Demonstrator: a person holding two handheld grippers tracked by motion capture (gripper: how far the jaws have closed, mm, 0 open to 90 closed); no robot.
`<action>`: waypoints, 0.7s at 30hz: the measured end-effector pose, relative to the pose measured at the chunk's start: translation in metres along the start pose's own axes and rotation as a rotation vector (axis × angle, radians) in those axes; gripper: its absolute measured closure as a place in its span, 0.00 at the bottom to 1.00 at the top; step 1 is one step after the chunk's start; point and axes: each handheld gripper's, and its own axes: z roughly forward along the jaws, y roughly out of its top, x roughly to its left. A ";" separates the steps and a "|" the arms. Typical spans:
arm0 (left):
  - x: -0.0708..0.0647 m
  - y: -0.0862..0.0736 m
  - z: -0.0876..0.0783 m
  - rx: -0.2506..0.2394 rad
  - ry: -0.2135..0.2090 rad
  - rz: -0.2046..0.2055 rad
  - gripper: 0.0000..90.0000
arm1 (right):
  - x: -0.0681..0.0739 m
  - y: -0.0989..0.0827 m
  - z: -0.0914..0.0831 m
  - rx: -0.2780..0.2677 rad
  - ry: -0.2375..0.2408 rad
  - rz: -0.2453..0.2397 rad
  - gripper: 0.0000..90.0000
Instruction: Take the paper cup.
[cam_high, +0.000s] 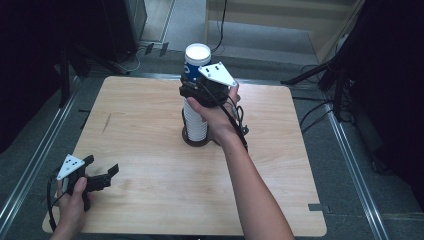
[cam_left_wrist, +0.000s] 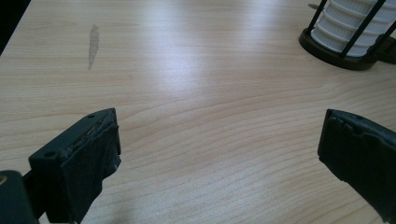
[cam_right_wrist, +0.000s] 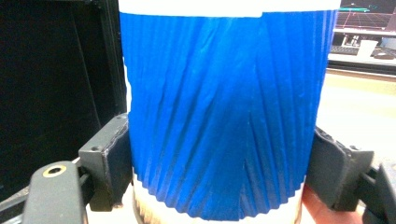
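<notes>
A pale wooden desk (cam_high: 150, 125) with rounded corners is carrying everything, its grain running side to side. Just past its centre, toward twelve o'clock, a black wire holder (cam_high: 195, 140) is standing directly on the wood, its round base lying flat, with a stack of white cups (cam_high: 195, 122) rising inside its thin upright rods. A faint grey smear (cam_high: 106, 123) is showing on the bare wood toward nine o'clock of that base, well apart from it.

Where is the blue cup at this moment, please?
In the high view, the blue cup sits atop the white cup stack near the table's far middle edge, gripped by the right tool.
</notes>
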 end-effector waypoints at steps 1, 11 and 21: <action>0.000 0.000 0.000 0.000 0.001 0.001 0.00 | 0.000 0.001 0.000 -0.001 -0.003 -0.004 0.22; 0.000 0.000 0.000 -0.004 0.000 -0.005 0.00 | 0.002 0.015 -0.002 -0.023 0.000 -0.006 0.22; 0.000 0.000 0.000 -0.003 0.000 -0.005 0.00 | 0.004 0.027 -0.006 -0.048 -0.002 -0.007 0.22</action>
